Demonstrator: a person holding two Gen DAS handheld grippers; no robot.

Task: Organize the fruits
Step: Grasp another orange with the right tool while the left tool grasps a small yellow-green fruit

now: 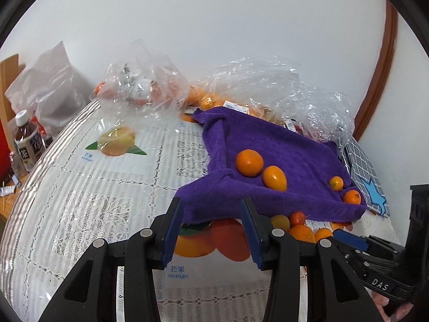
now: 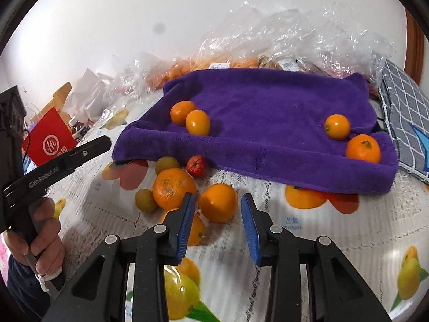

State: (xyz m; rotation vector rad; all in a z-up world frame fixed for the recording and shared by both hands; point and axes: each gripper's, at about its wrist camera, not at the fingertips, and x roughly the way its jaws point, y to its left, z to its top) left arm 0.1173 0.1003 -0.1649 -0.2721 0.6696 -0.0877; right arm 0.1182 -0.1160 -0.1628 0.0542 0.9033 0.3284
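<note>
A purple cloth tray (image 2: 268, 102) (image 1: 281, 145) holds several orange fruits: two together at its left (image 2: 197, 122) (image 1: 249, 162) and two at its right (image 2: 363, 147) (image 1: 351, 196). Loose fruit lies on the table in front of the tray: a large orange (image 2: 173, 187), a smaller orange (image 2: 217, 201), two yellow-green fruits (image 2: 166, 164) and a small red fruit (image 2: 197, 165). My right gripper (image 2: 217, 208) is open, its jaws on either side of the smaller orange. My left gripper (image 1: 210, 212) is open and empty, near the tray's front left corner.
Clear plastic bags (image 2: 295, 32) with more fruit lie behind the tray. A grey checked cloth (image 2: 405, 112) lies at its right. A red bag (image 2: 51, 139) and a bottle (image 1: 26, 139) stand at the table's left. The table has a lace, fruit-printed cover (image 1: 107, 187).
</note>
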